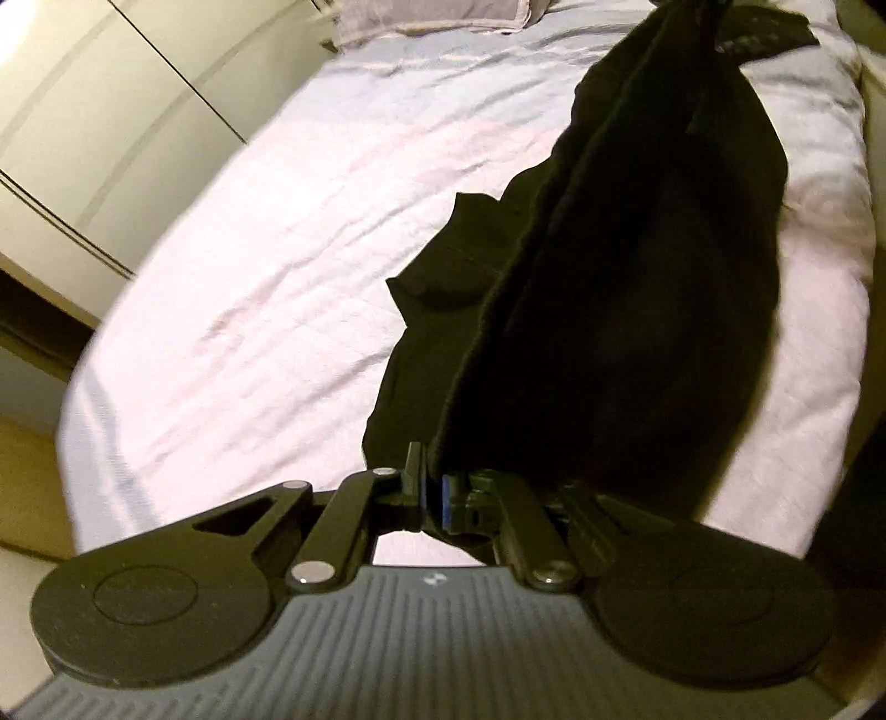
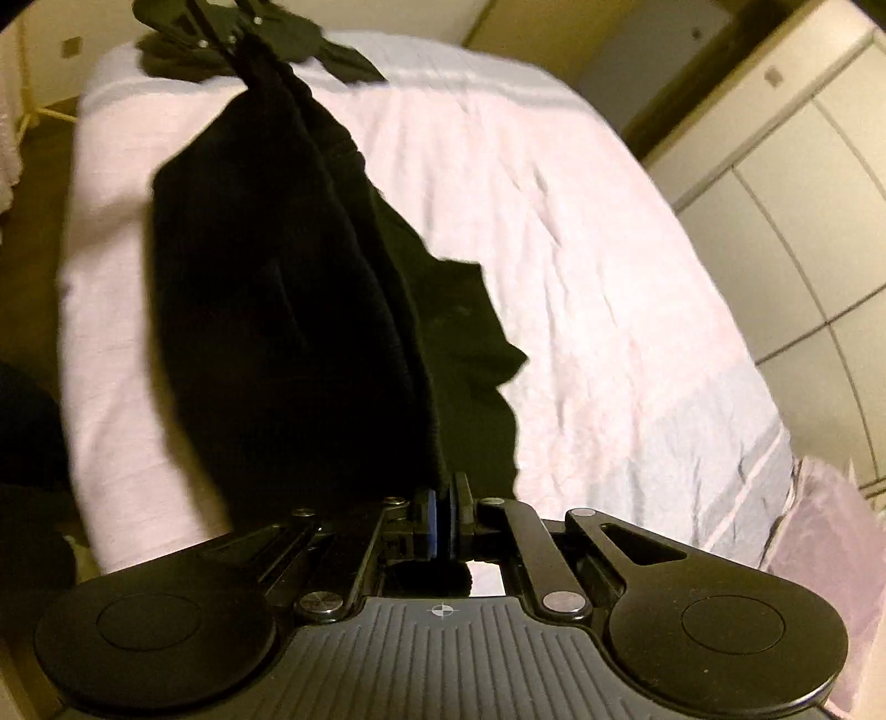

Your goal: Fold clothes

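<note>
While the black knit garment [image 1: 637, 288] is stretched between the two tools, one end of it is pinched in the left hand-held gripper [image 1: 437, 495], whose blue-padded jaws are pressed nearly together on the fabric edge. Same deal on the other side: the right hand-held gripper [image 2: 441, 523] is clamped down tight on the opposite end of that dark garment [image 2: 277, 288], blue pads squeezed with only cloth between them. In the right wrist view, the left hand-held gripper [image 2: 221, 33] can be spotted at the far end of the garment, up near the top edge.

The garment is held up off the bed as a long hanging band, folded lengthwise, with a looser flap drooping out to one side. It's hung over the pale pink quilted bedspread [image 1: 288, 232], which is wrinkled all over and is also seen from the right wrist [image 2: 581, 266]. A greyish-pink pillow [image 1: 432, 16] is laid at the far end of the bed. Cream wardrobe doors [image 1: 83, 111] are lined up beside the bed. Everything's a bit blurred.
</note>
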Demonstrator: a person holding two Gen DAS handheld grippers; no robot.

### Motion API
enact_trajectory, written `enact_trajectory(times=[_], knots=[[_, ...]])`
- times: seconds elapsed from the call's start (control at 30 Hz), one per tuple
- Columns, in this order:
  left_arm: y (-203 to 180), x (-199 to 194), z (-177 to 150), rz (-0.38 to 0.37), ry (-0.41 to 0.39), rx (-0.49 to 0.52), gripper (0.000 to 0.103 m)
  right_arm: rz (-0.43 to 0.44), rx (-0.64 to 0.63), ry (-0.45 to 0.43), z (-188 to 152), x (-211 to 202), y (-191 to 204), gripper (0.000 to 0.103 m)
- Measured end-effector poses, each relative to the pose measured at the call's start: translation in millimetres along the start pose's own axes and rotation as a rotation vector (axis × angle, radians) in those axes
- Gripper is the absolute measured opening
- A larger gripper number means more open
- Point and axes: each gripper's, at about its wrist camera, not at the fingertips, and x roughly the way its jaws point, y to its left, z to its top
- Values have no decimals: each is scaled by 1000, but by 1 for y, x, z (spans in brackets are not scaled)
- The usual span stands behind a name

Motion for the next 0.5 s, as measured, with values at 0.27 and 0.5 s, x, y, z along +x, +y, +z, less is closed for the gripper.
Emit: enact_trajectory(times=[0.27, 0.5], knots=[[94, 124, 6, -207, 76, -74, 4, 129, 148, 116, 30, 123, -105, 2], [127, 184, 3, -264, 128, -130, 4, 211, 180, 161, 40, 185, -143, 2]])
